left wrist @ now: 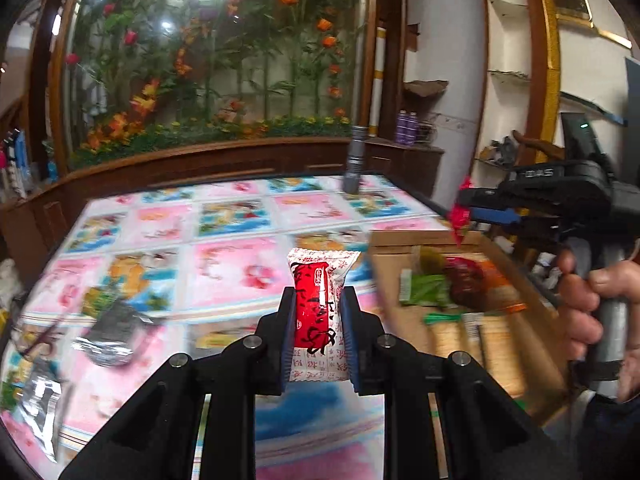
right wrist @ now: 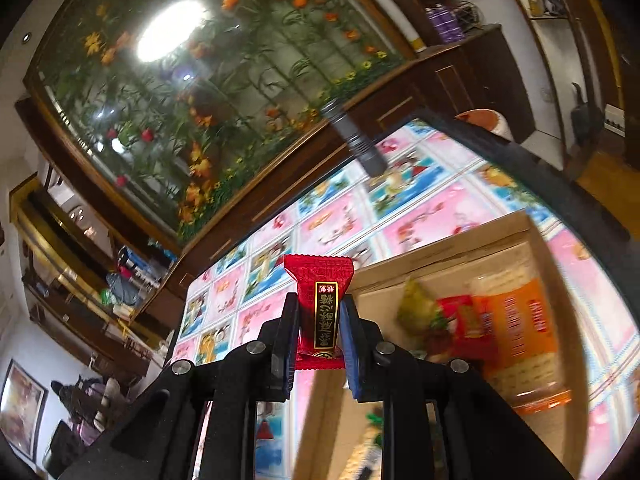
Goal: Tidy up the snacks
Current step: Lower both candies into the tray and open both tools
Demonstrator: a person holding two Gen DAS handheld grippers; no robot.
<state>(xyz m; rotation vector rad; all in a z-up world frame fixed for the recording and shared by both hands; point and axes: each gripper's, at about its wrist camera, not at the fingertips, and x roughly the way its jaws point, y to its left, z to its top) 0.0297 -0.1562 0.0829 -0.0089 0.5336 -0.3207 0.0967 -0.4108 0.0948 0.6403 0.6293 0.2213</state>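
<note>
Snacks partly fill the open brown cardboard box (left wrist: 472, 304) at the tabletop's right edge, while your left gripper (left wrist: 319, 320) clamps a red-and-white wrapped candy (left wrist: 320, 300), your right gripper (right wrist: 319, 328) pinches a dark red candy (right wrist: 320, 312), and silver foil packets (left wrist: 110, 332) wait near the left edge.

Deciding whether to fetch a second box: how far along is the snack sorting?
Done: several packets lie in the cardboard box. In hand: left gripper holds a red-and-white snack; right gripper holds a red candy. Left: foil packets on the table.
</note>
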